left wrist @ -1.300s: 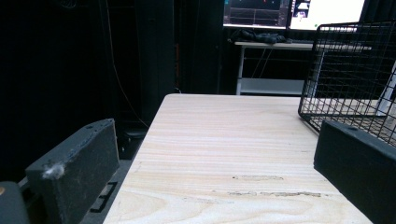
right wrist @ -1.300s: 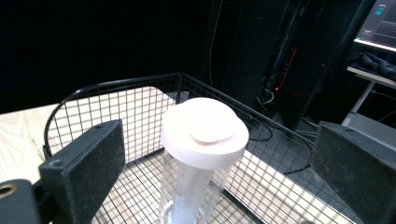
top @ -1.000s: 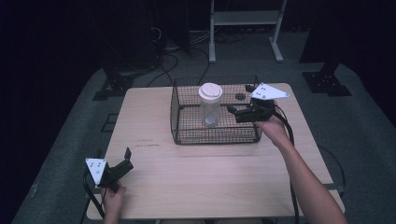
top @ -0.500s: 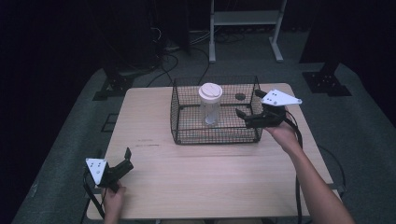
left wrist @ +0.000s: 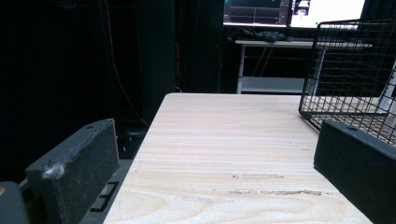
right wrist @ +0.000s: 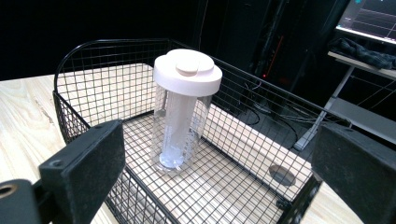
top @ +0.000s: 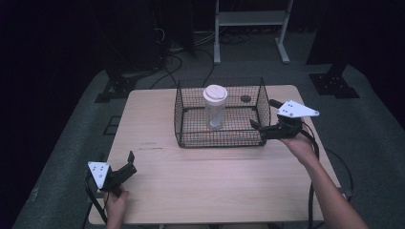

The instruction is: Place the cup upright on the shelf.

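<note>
A black wire basket [top: 220,114] is seen on the far half of a wooden bench [top: 219,186]. A clear bottle [top: 215,107] with a white lid is stood upright inside it, near the middle. The right gripper [top: 260,129] is held just outside the basket's right wall, jaws spread and empty. The left gripper [top: 129,164] is rested at the bench's near left corner, jaws apart, nothing grasped.
</note>
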`<state>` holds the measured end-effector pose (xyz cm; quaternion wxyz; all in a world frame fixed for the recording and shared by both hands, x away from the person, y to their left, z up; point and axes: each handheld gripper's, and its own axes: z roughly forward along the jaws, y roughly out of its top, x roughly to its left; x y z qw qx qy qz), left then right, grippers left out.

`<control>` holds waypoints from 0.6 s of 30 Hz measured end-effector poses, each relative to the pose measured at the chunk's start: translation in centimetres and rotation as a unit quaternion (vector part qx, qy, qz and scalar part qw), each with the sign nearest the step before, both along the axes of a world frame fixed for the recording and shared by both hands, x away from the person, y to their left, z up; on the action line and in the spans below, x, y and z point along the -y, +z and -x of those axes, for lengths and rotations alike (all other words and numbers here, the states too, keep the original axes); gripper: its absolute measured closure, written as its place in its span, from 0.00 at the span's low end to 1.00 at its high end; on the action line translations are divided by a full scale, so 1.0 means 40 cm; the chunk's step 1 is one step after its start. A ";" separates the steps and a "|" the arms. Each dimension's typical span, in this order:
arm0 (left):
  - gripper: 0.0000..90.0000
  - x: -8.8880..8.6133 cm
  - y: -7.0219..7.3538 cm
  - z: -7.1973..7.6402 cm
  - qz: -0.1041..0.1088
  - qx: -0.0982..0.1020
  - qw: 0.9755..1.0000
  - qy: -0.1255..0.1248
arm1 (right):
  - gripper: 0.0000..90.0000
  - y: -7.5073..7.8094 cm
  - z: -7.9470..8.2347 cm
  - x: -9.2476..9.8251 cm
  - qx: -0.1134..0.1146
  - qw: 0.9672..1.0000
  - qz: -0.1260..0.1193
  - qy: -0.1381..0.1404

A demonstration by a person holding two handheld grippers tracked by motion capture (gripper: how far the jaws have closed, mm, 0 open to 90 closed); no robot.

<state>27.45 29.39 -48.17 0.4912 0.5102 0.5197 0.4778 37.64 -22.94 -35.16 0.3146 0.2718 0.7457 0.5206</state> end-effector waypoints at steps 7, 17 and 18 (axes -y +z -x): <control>0.00 0.001 0.000 0.000 -0.001 0.000 1.000 0.002 | 0.03 -0.023 0.015 0.025 -0.005 1.000 -0.002 -0.006; 0.00 0.001 0.000 0.000 -0.001 0.000 1.000 0.002 | 0.03 -0.048 0.043 0.055 -0.011 1.000 -0.004 -0.014; 0.00 0.001 0.000 0.000 -0.002 -0.001 1.000 0.002 | 0.03 -0.050 0.045 0.057 -0.010 1.000 -0.003 -0.014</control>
